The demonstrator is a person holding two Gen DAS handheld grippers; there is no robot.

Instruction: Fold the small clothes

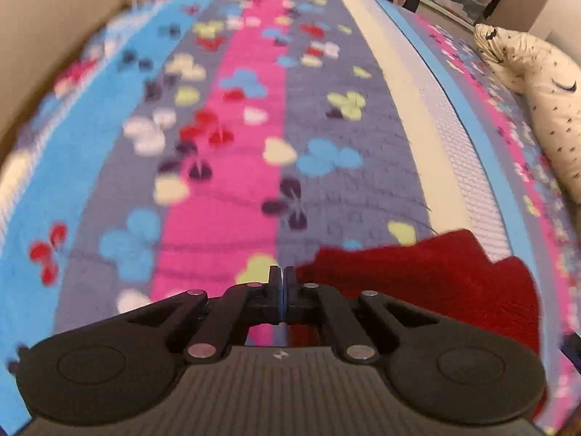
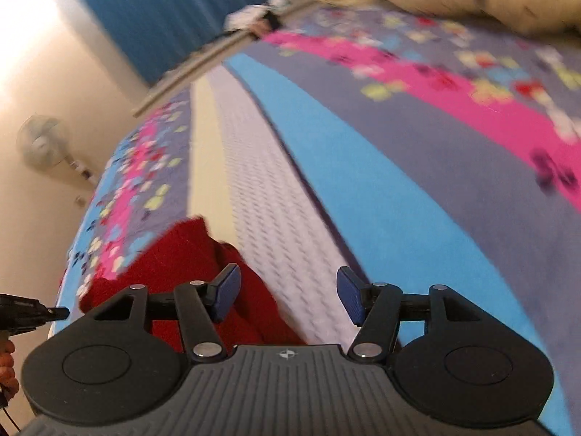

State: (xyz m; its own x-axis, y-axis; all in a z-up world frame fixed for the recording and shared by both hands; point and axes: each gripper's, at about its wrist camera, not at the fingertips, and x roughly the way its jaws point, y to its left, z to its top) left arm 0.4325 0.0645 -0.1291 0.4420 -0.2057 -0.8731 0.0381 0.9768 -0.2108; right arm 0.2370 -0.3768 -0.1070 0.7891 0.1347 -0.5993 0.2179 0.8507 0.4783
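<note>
Left gripper (image 1: 282,276) lower centre, jaws pressed together, gripping nothing visible. Red cloth (image 1: 435,283) just right of it. Right gripper (image 2: 288,294) jaws wide apart, cloth lower left, on bed (image 2: 399,189).

The garment (image 1: 428,279) lies on the bed (image 1: 225,189) at lower right of the left view; a pillow (image 1: 544,98) rests at far right.

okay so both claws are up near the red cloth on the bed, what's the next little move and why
Probably swing the right claw left and down onto the near edge of the red cloth and close. Its jaws stand wide open with nothing between them, and the cloth lies just left of them on the bedspread. The left claw is shut; whether it pinches cloth is unclear.
</note>
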